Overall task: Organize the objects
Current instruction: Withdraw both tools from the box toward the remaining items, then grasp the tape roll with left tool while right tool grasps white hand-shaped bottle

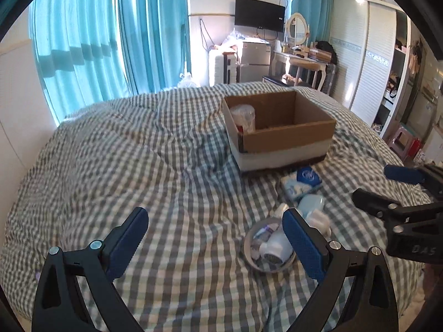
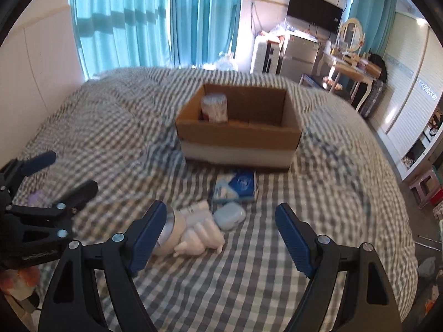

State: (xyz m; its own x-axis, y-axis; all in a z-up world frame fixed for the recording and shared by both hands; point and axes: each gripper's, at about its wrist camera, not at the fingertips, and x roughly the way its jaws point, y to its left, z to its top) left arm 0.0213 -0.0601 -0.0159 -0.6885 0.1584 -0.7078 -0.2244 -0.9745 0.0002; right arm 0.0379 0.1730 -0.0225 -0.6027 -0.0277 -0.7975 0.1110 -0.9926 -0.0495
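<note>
A brown cardboard box (image 1: 288, 138) (image 2: 238, 135) stands on the checked bed cover, with a clear round container (image 1: 243, 116) (image 2: 214, 108) in its left corner. In front of the box lie a blue tissue pack (image 1: 303, 179) (image 2: 238, 186), a pale blue case (image 1: 311, 203) (image 2: 229, 215), white bottles (image 1: 277, 246) (image 2: 199, 232) and a tape roll (image 1: 250, 251) (image 2: 171, 229). My left gripper (image 1: 216, 218) (image 2: 63, 175) hovers open to the left of this pile, holding nothing. My right gripper (image 2: 221, 218) (image 1: 379, 186) is open above the pile's near side, nothing between its pads.
The bed (image 1: 138, 152) fills the foreground, with teal curtains (image 1: 110, 41) behind it. A small fridge (image 1: 254, 61), a dressing table (image 1: 301, 61) and a wardrobe (image 1: 368, 55) stand beyond. Coloured stools (image 2: 426, 188) sit at the right. A small purple item (image 2: 36, 199) lies at the left.
</note>
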